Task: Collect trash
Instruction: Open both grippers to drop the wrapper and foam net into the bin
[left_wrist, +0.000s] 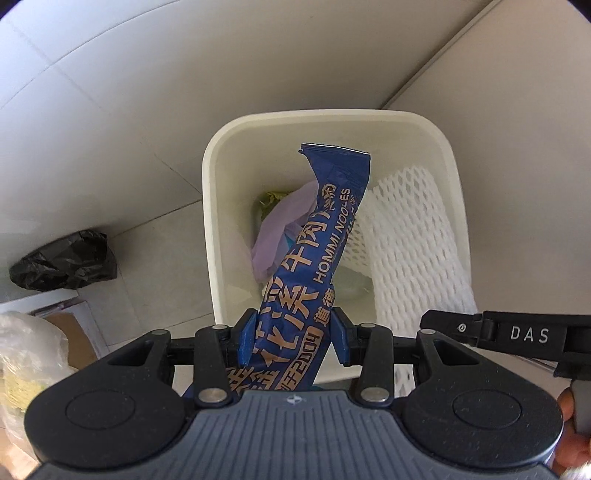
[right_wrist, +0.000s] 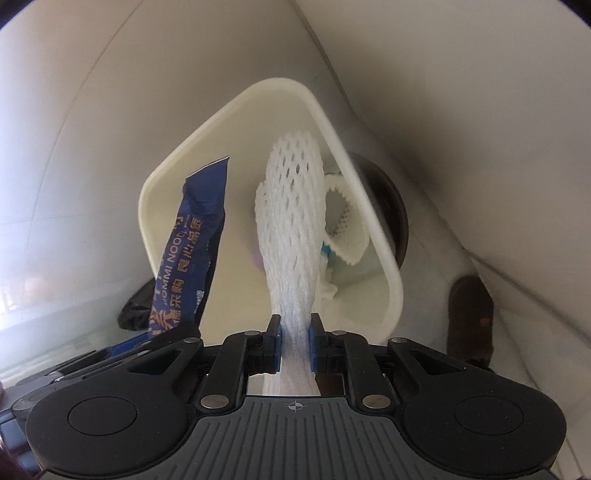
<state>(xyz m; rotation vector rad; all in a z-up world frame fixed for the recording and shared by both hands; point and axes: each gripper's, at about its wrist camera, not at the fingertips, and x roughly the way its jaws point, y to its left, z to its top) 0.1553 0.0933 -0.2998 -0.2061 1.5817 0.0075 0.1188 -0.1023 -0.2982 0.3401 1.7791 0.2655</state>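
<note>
My left gripper (left_wrist: 293, 332) is shut on a blue noodle wrapper (left_wrist: 317, 236) with gold lettering, which hangs over the open cream trash bin (left_wrist: 221, 155). The wrapper's top end reaches into the bin's mouth. My right gripper (right_wrist: 295, 347) is shut on a white foam fruit net (right_wrist: 291, 221), pinched thin between the blue pads, its far end inside the same bin (right_wrist: 177, 177). The net (left_wrist: 413, 243) shows at the bin's right side in the left wrist view, and the wrapper (right_wrist: 195, 236) at the left in the right wrist view. Lilac and green scraps (left_wrist: 280, 218) lie inside.
A crumpled black bag (left_wrist: 66, 262) lies on the pale floor left of the bin. A clear plastic bag (left_wrist: 26, 354) and a cardboard box (left_wrist: 70, 328) sit at the lower left. A dark round object (right_wrist: 388, 206) stands behind the bin, and a brown one (right_wrist: 469, 317) sits lower right.
</note>
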